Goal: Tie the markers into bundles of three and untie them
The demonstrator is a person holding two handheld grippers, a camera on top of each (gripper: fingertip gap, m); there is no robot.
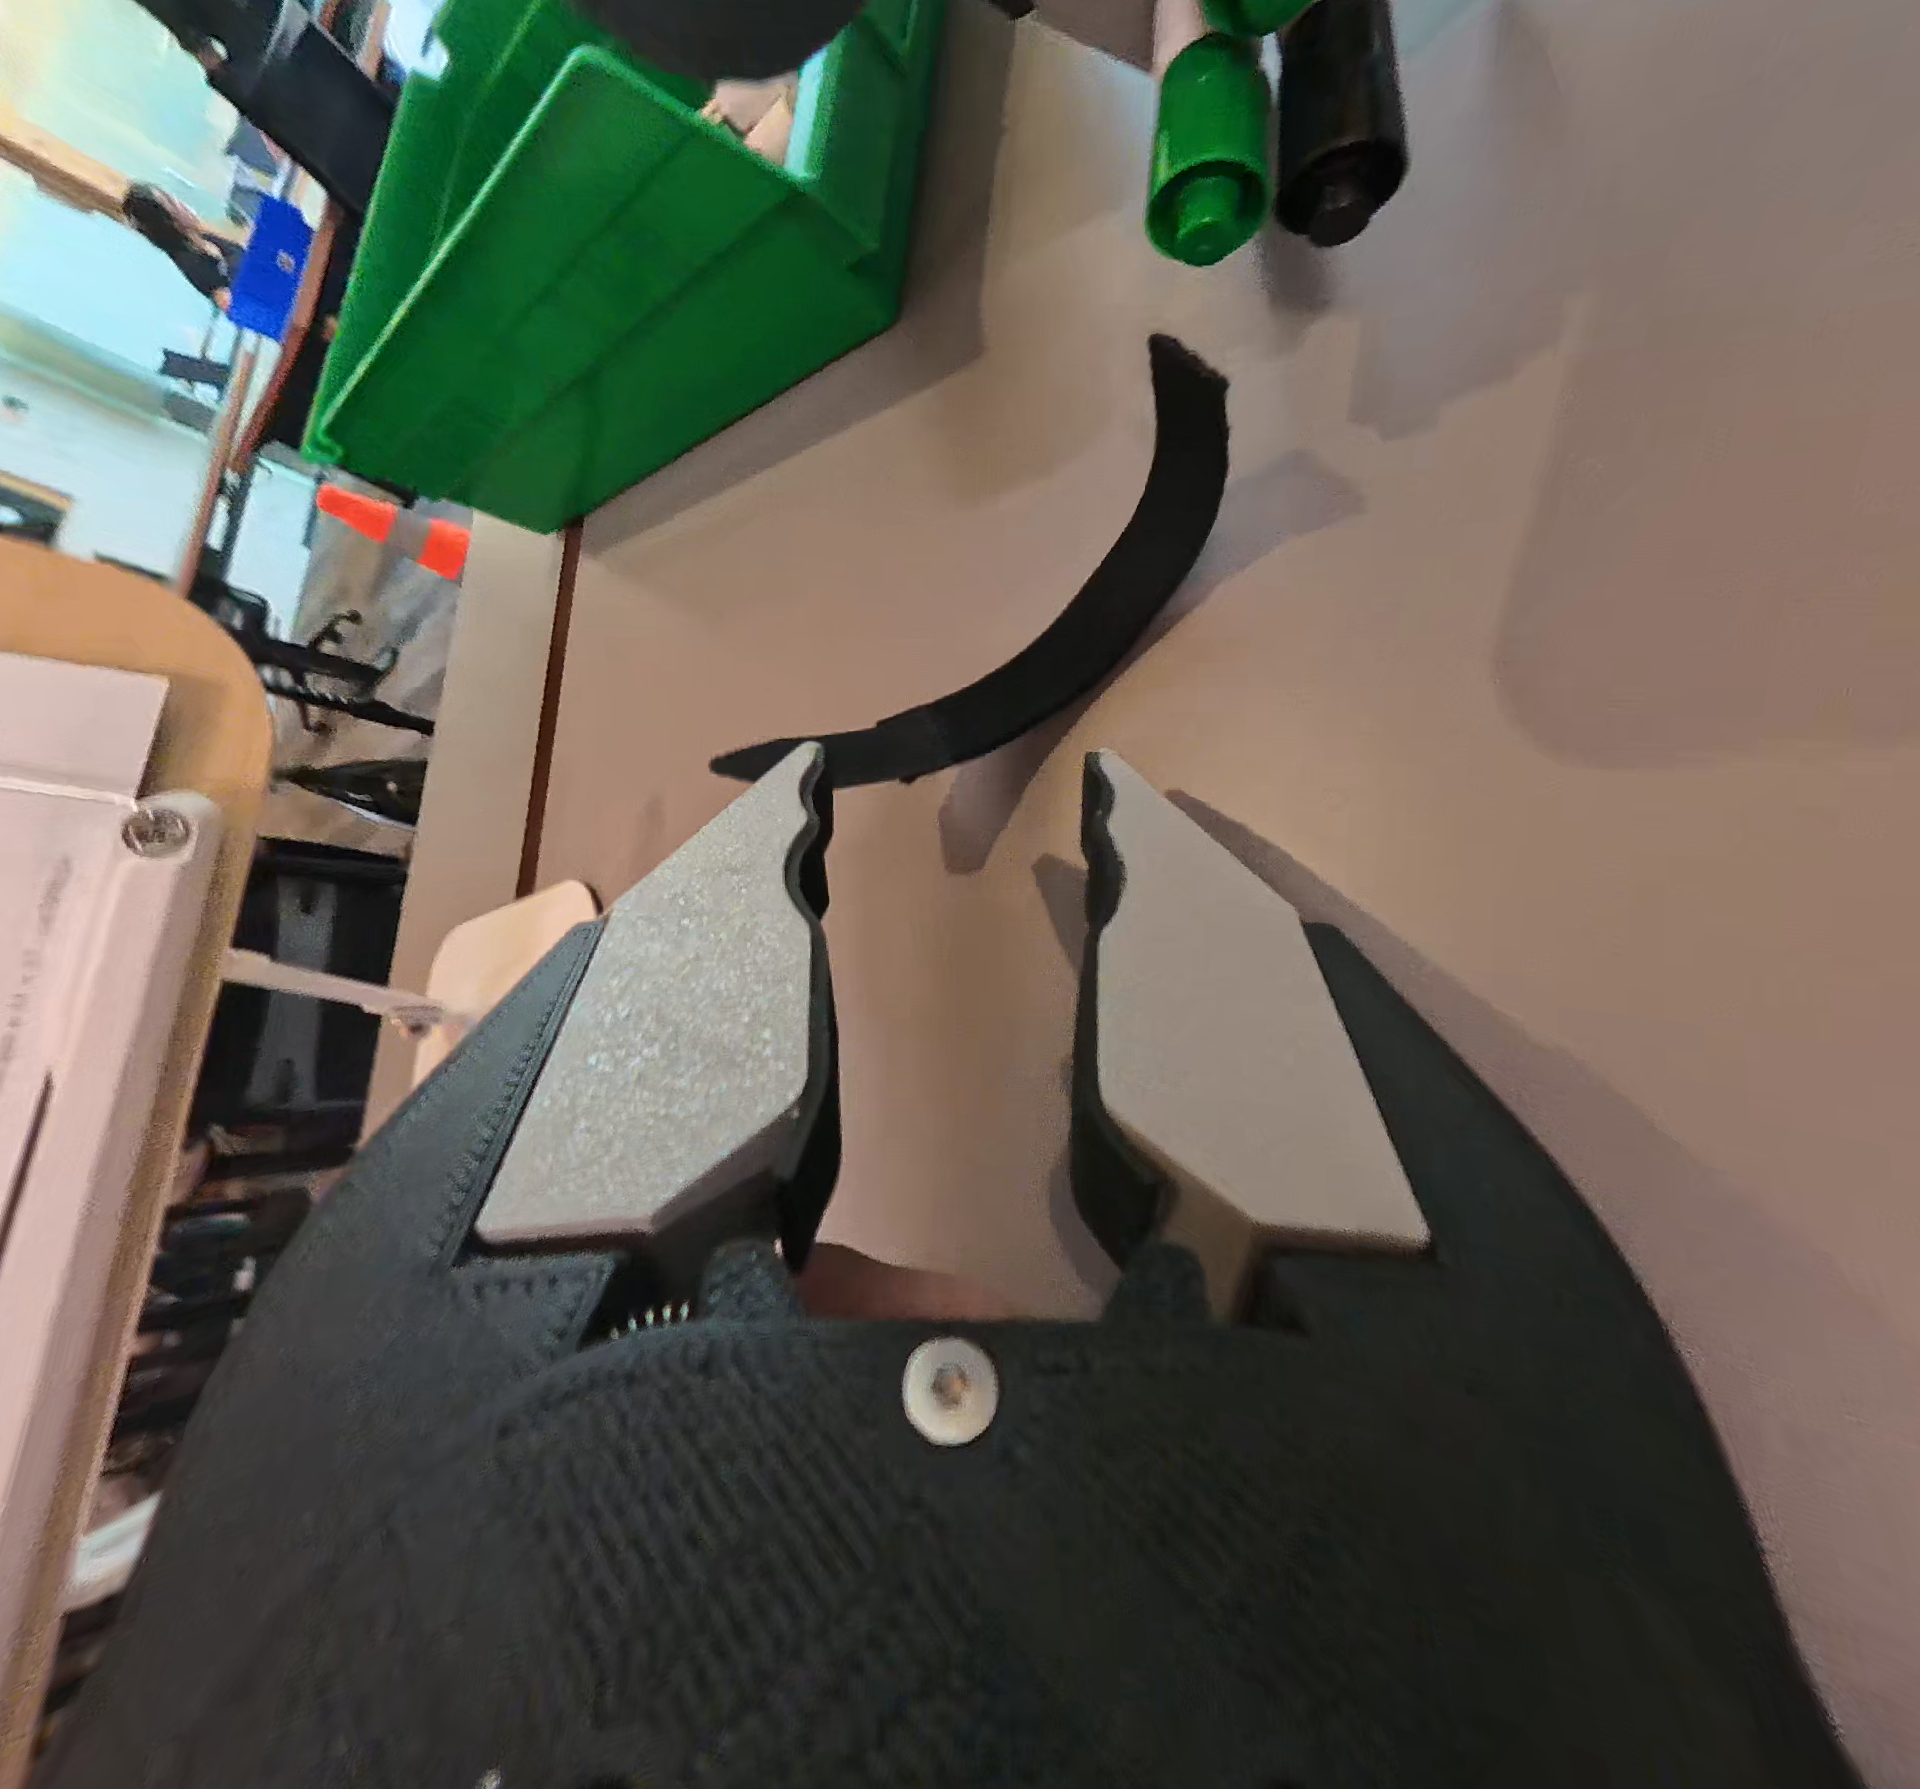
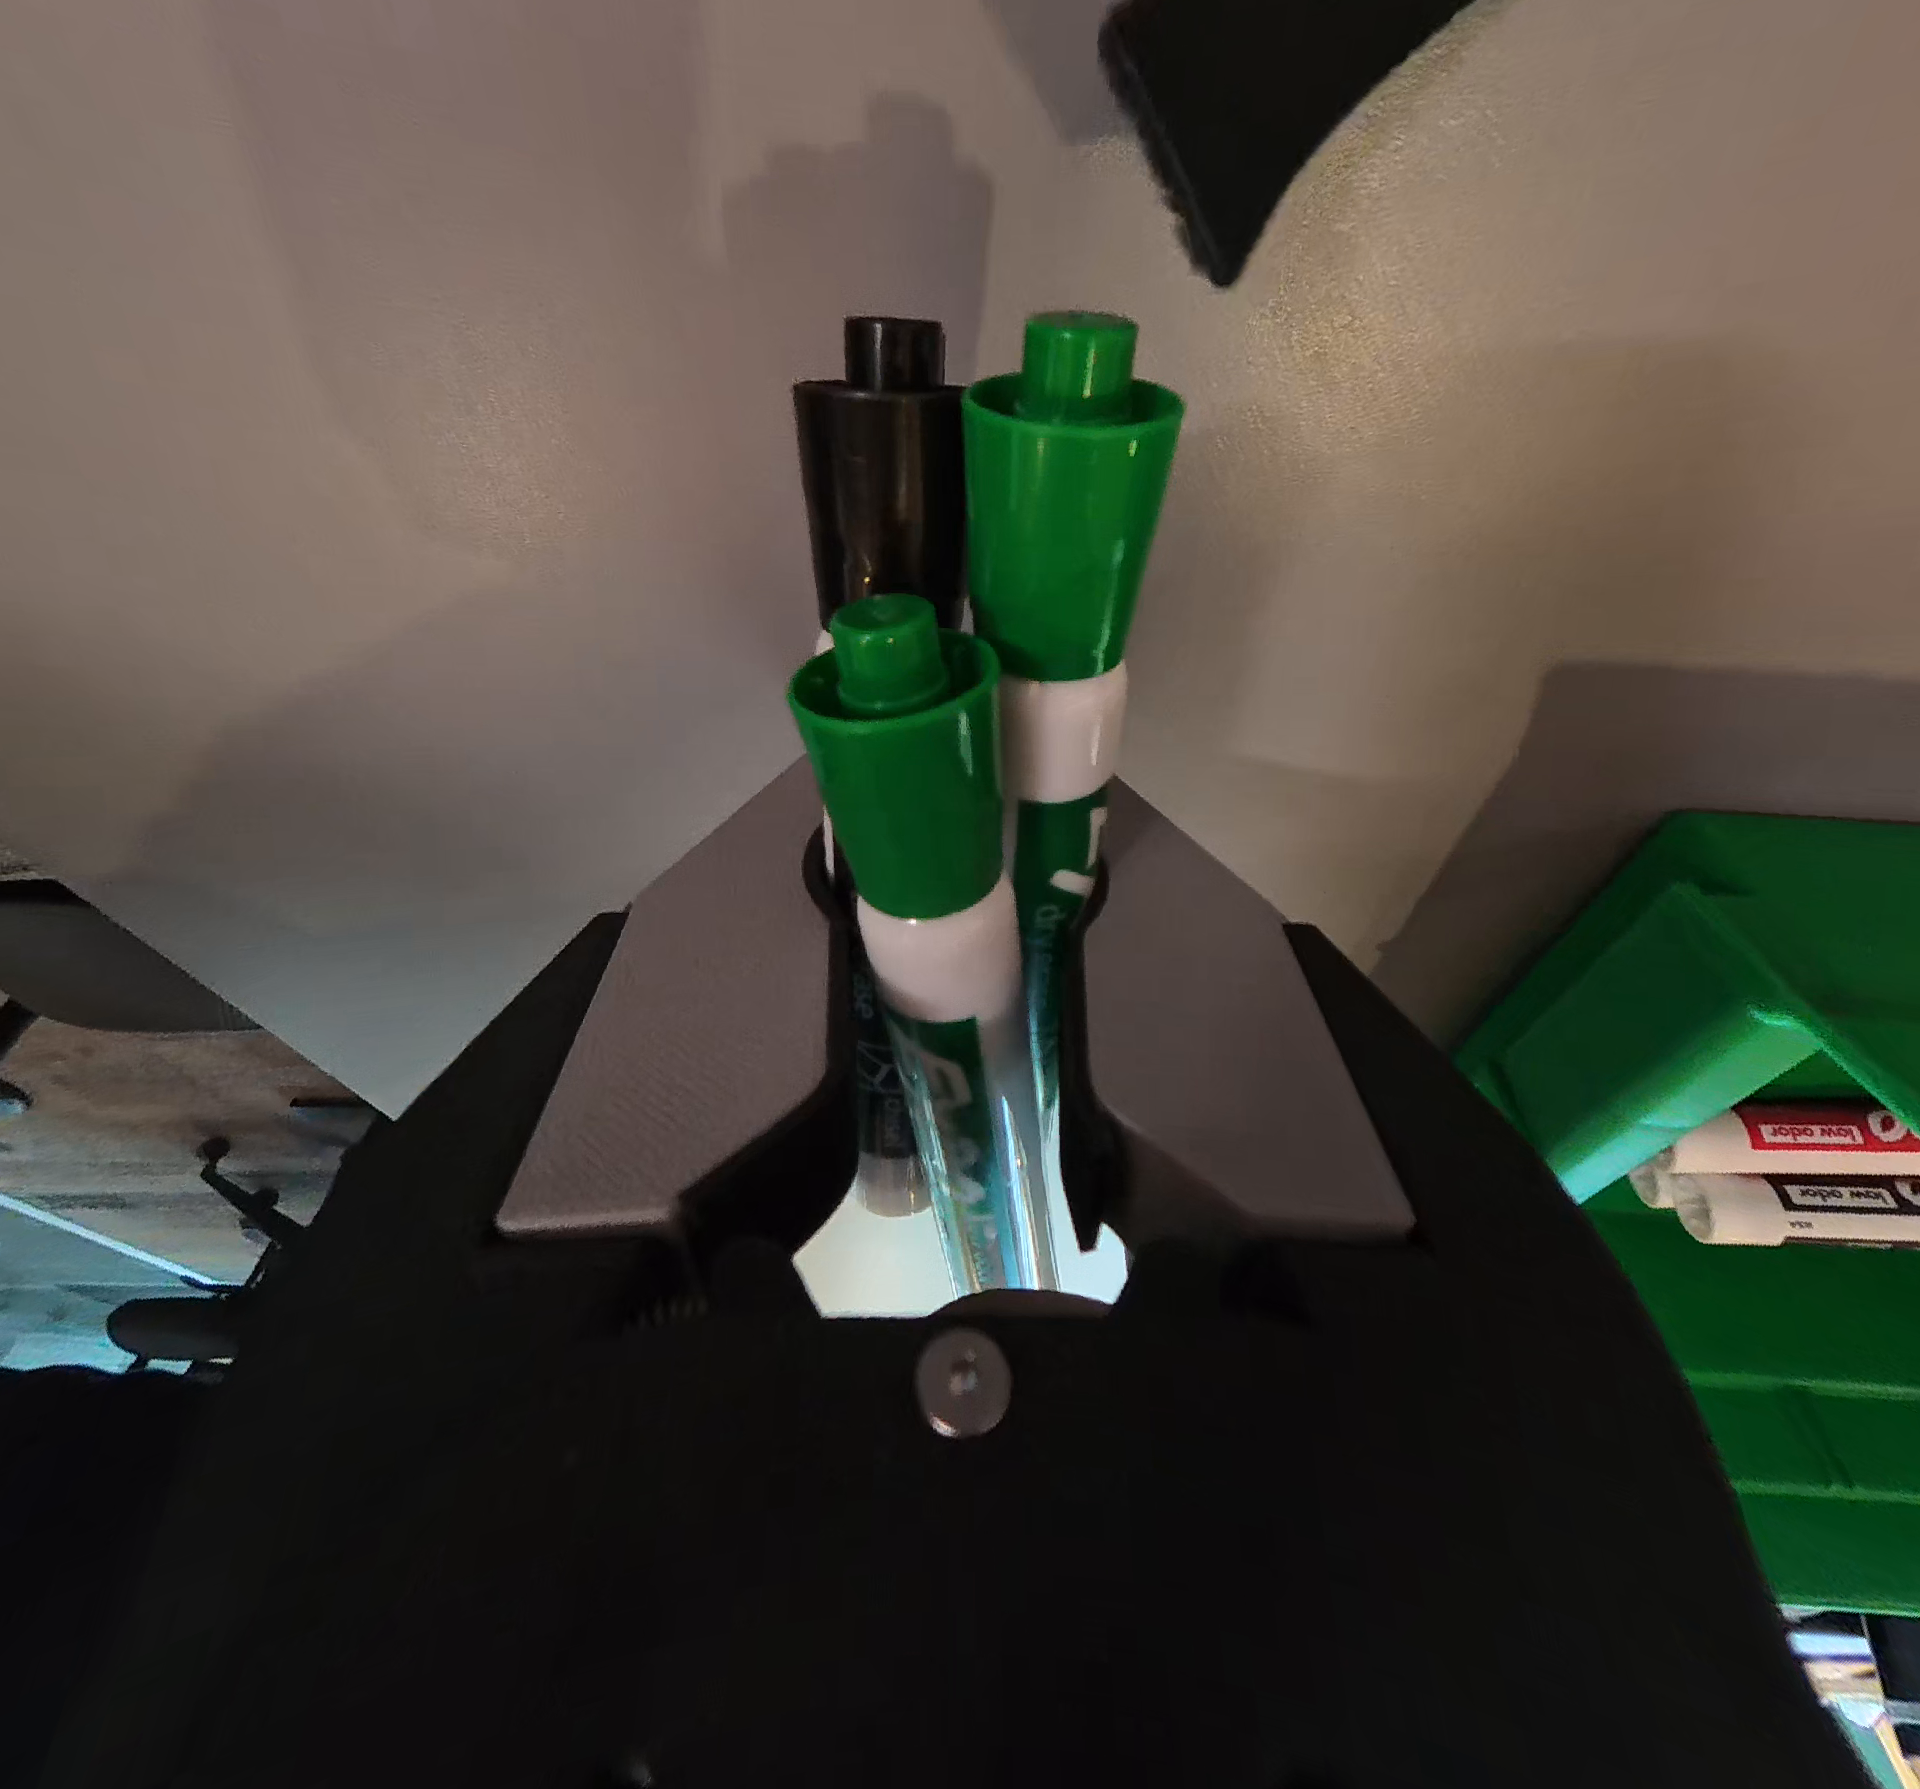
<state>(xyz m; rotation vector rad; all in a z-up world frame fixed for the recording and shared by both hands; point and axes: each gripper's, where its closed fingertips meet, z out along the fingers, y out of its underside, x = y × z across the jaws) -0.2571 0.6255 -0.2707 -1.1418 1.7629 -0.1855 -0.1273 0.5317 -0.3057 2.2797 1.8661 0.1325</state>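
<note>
clamping three markers (image 2: 966,804) | right gripper (image 2: 961,866) | left gripper (image 1: 951,773) open beside strap (image 1: 1122,596)

You are working in what looks like a workshop or lab storeroom with an office corner to it. Ahead and left of your left fingers stand green plastic stacking bins (image 1: 623,285) on the pale worktop (image 1: 1558,804); to the right of your right fingers one such bin (image 2: 1704,1012) holds spare whiteboard markers (image 2: 1787,1178). Farther left of the left fingers, past the worktop's edge, a tall shelving rack (image 1: 301,212) carries a blue box (image 1: 272,269) and dark gear. Below the left side of your right fingers, a wheeled chair base (image 2: 208,1209) stands on the floor. A person (image 1: 177,238) shows far off by the rack.
</note>
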